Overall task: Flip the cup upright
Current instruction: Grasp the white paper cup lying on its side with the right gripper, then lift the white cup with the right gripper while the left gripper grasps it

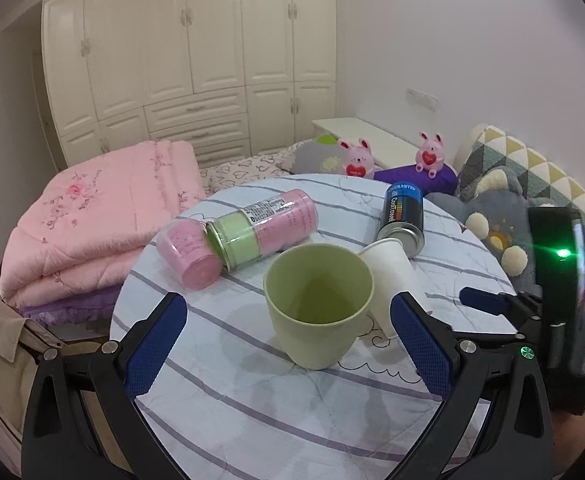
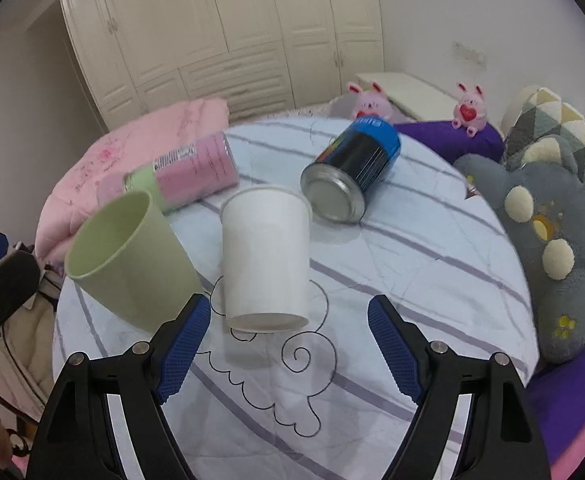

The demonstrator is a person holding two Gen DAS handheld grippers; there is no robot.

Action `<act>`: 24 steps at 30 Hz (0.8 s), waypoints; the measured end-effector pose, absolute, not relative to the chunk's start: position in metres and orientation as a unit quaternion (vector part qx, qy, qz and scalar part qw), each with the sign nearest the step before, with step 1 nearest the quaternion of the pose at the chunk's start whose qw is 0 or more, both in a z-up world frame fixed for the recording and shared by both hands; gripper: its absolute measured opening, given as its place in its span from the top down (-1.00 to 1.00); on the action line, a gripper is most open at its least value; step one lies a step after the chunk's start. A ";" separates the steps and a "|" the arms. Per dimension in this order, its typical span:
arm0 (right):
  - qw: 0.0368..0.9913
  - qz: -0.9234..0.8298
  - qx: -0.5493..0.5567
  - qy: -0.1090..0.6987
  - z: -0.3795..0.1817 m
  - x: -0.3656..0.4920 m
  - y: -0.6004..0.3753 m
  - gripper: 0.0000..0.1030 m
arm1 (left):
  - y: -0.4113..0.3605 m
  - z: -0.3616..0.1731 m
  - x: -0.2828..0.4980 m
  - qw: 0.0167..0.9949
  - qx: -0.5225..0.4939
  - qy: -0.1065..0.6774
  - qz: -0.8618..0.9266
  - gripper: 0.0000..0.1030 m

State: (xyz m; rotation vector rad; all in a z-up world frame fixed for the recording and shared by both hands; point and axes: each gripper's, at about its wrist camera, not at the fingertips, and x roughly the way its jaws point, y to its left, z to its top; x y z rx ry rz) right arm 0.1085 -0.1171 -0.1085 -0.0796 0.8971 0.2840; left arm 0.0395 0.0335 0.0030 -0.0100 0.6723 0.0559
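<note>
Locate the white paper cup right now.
In the right wrist view the white paper cup stands on the round table, between the green cup and the blue-black can.

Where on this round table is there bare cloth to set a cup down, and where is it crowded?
Bare cloth lies on the near part of the table, in front of the green cup and white cup, and on its right side toward the grey plush. The far middle is crowded: pink canister, blue can.
</note>
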 end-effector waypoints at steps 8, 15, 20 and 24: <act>0.882 0.138 -0.063 0.445 -0.125 0.127 -0.101 -0.60 | 0.040 0.000 0.042 0.939 -0.006 0.341 0.031 -1.00; 0.868 0.145 -0.040 0.474 -0.134 0.124 -0.106 -0.15 | 0.043 -0.003 0.044 0.934 -0.016 0.355 0.026 -1.00; 0.861 0.157 -0.020 0.483 -0.130 0.108 -0.115 -0.15 | 0.035 -0.006 0.042 0.928 -0.026 0.372 0.006 -1.00; 0.858 0.163 -0.016 0.487 -0.126 0.086 -0.126 -0.15 | 0.025 -0.007 0.037 0.922 -0.035 0.386 -0.006 -1.00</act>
